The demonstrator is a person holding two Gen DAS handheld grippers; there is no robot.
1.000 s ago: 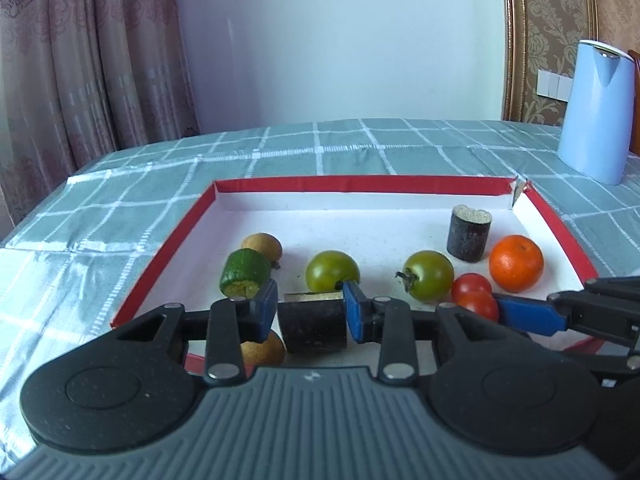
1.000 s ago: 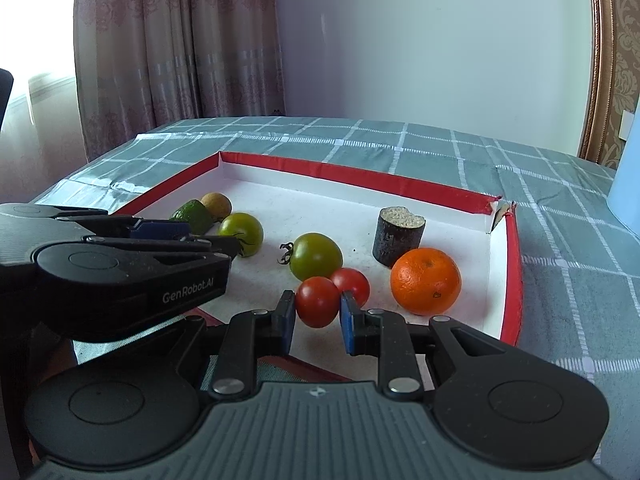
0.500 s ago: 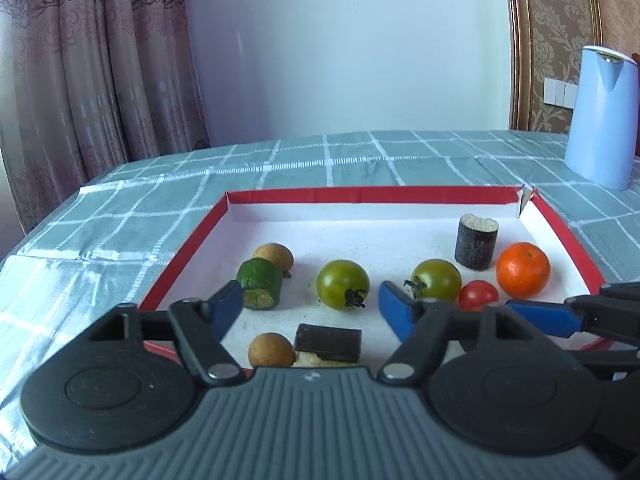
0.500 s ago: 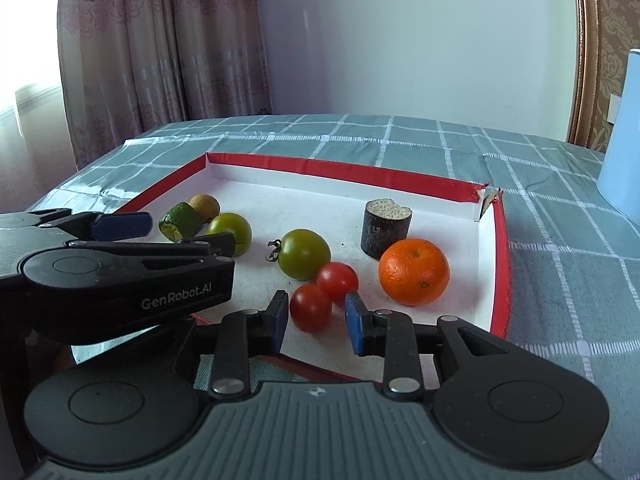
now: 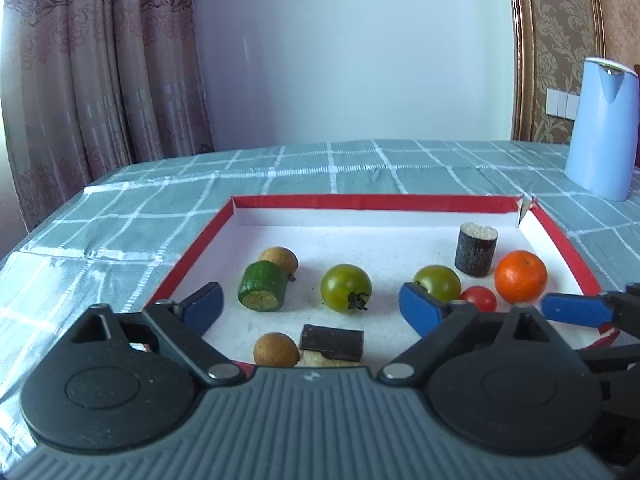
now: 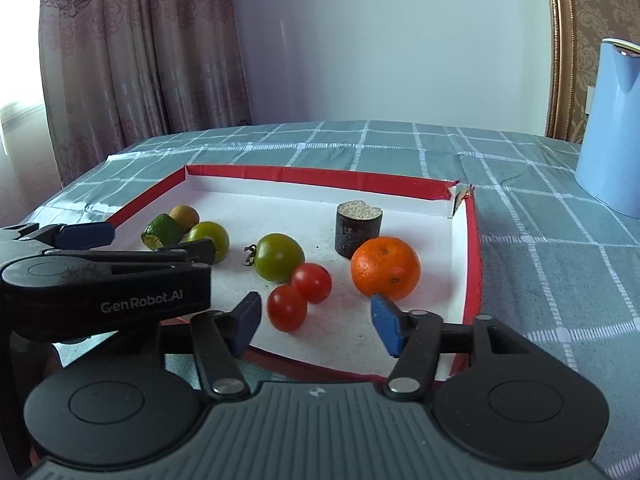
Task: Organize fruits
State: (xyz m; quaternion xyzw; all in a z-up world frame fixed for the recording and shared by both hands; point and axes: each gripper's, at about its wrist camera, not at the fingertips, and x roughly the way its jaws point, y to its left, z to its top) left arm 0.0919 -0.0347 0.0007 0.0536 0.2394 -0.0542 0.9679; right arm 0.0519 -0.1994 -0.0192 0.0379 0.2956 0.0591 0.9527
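My left gripper (image 5: 312,308) and right gripper (image 6: 316,322) had just been opening, both released; red tomato (image 6: 287,308) lay at eleven o'clock from the right one.

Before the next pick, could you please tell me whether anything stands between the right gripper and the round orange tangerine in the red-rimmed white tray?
Nothing visible does. The right gripper, jaws open, faces the orange tangerine across bare tray floor; the two red cherry tomatoes sit to the side.
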